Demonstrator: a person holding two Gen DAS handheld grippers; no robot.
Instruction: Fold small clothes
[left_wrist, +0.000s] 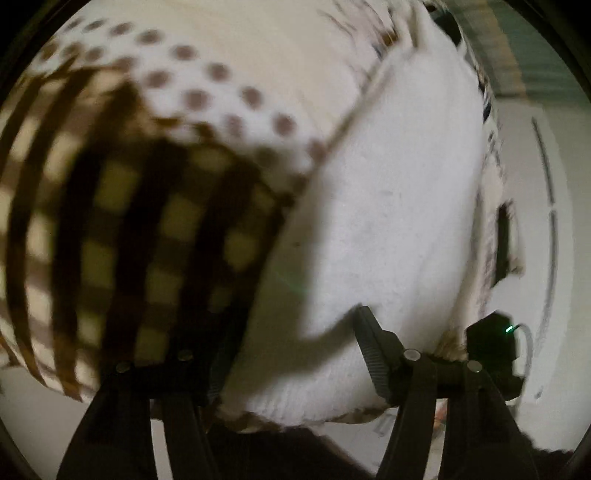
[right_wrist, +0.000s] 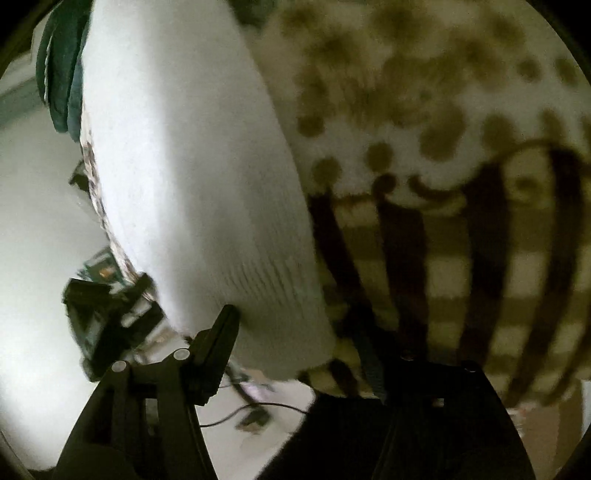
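A small white garment (left_wrist: 388, 221) with brown dots and a brown-and-cream checked part (left_wrist: 147, 240) fills the left wrist view, lifted and close to the camera. My left gripper (left_wrist: 291, 354) has its fingers wide apart with the garment's ribbed hem between them. In the right wrist view the same white garment (right_wrist: 192, 177) and its checked part (right_wrist: 461, 277) hang close. My right gripper (right_wrist: 299, 343) also has its fingers wide apart around the hem. Both views are blurred; whether the pads pinch the cloth is unclear.
A white table surface (left_wrist: 532, 236) shows at the right of the left wrist view. A dark green cloth (right_wrist: 62, 74) lies at the upper left of the right wrist view. A black device (right_wrist: 99, 317) and cables (right_wrist: 255, 410) lie on the white surface below.
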